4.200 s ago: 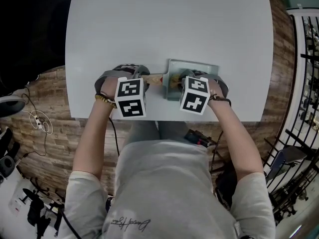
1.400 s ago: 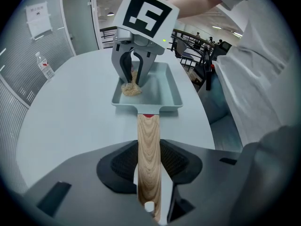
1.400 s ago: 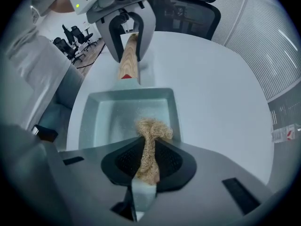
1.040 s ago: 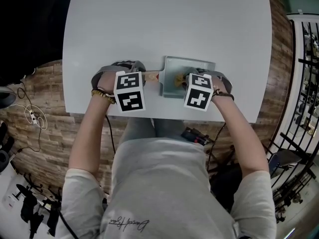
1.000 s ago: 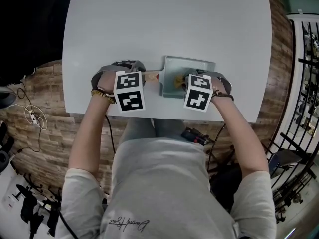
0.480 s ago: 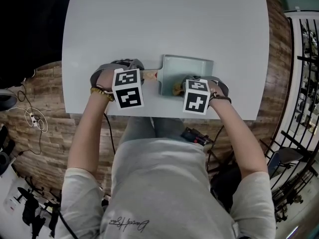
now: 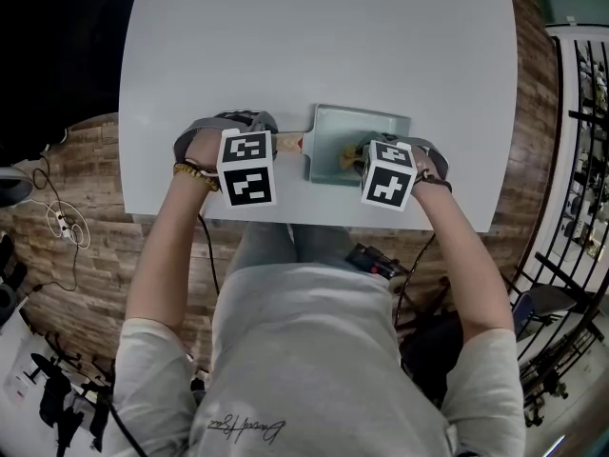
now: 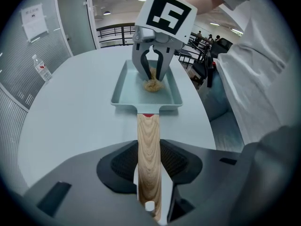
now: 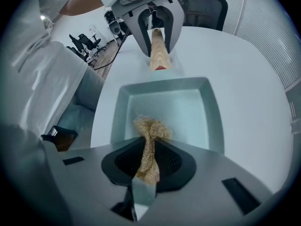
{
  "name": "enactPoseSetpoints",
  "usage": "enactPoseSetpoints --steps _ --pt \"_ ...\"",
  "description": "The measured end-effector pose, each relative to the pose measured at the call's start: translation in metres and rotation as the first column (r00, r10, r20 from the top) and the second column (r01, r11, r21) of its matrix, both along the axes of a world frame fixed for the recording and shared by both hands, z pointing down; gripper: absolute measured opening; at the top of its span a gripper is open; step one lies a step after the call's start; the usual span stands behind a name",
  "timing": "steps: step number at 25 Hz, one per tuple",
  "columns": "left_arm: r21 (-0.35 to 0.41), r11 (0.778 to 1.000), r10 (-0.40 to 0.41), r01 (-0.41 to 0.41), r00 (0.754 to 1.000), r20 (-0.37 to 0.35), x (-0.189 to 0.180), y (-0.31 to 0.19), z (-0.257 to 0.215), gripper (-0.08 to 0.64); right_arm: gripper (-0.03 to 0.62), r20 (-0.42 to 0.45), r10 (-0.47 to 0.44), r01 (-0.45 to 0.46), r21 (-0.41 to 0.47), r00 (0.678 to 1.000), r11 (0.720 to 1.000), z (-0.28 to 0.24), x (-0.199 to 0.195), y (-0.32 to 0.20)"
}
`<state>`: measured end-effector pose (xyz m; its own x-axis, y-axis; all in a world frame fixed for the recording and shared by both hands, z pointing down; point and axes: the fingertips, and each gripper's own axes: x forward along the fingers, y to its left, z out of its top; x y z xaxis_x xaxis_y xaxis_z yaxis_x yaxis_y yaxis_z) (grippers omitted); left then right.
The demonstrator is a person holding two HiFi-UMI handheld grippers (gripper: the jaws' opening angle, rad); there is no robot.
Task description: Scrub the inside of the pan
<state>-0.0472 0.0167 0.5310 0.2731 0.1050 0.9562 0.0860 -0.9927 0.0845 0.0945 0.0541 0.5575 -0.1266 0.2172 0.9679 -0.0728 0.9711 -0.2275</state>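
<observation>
Left gripper: your jaws are clamped on the wooden handle, holding the pan flat on the table near your edge.
Right gripper: your jaws are pinched tight on a fibre scrubber, whose tuft seems to touch the pan floor.
Progress: scrubbing looks under way. No residue shows, and the corners and walls likely remain.
</observation>
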Motion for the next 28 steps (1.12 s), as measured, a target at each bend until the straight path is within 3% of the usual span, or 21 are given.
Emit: enactPoseSetpoints --steps 8,18,24,28 --pt "-0.010 1.000 0.004 -0.004 1.000 -0.003 0.000 0.004 -0.002 0.152 0.077 0.001 0.025 -0.025 0.031 1.000 0.999 -0.002 0.006 -0.029" --pt "-0.014 1.000 0.003 -0.003 1.000 -0.002 0.001 0.004 -0.002 0.152 0.078 -0.002 0.053 -0.052 0.148 0.999 0.988 0.001 0.012 -0.061" --pt "-0.009 1.000 -0.027 0.027 1.000 -0.004 0.001 0.003 -0.003 0.152 0.078 -0.006 0.055 -0.052 0.220 0.998 0.974 0.000 0.011 -0.062" --pt "0.005 0.999 -0.036 0.036 0.999 -0.007 0.003 0.001 -0.003 0.152 0.078 -0.028 0.048 -0.042 0.207 0.998 0.977 0.000 0.015 -0.054"
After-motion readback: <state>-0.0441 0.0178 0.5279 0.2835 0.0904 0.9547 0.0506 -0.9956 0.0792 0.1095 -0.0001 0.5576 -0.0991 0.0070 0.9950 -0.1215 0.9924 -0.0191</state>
